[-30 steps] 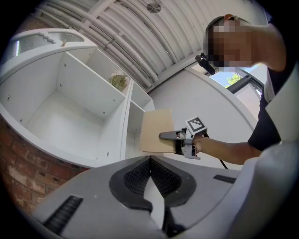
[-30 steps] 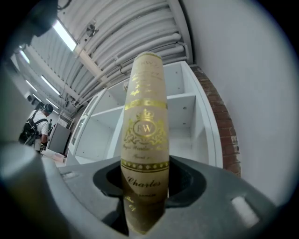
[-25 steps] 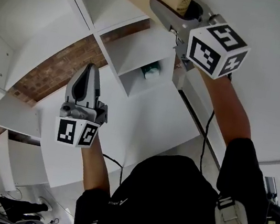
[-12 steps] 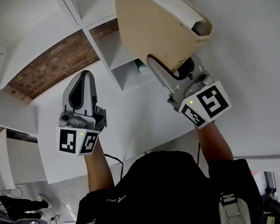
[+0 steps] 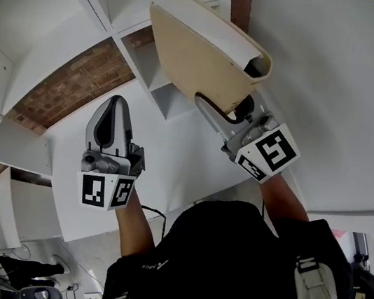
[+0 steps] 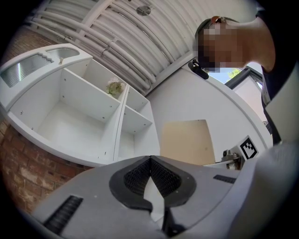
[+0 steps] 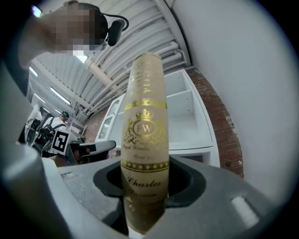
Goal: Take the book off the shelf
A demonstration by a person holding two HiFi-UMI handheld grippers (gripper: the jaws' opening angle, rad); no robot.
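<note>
The book [image 5: 195, 58] is seen out of the shelf [image 5: 19, 46]. In the head view it is held up at 12 o'clock, clear of every compartment, with the white shelf lying at 10 o'clock against a brick wall [image 5: 69, 90]. It is gripped near one end by the right gripper [image 5: 224, 107], whose jaws are set fairly wide and pressed on the two covers, with the spine turned toward that gripper's camera. The left gripper [image 5: 114, 108] is held at 8 o'clock, well apart from the book. Its jaws are closed tip to tip and nothing is caught between them.

The taking-off itself is judged done, since no part of the book is touching the shelf. What is left, if anything, is judged to be carrying it away and setting it down; no place for that is shown.

On the cream spine, gold print can be read in the right gripper view: a crown over the letters "RW" in a ring and, below a dotted band, the word "Charles" in script. The finer lines are too small to be read. Black-and-white square markers are carried on each gripper's cube [image 5: 269, 154].
</note>
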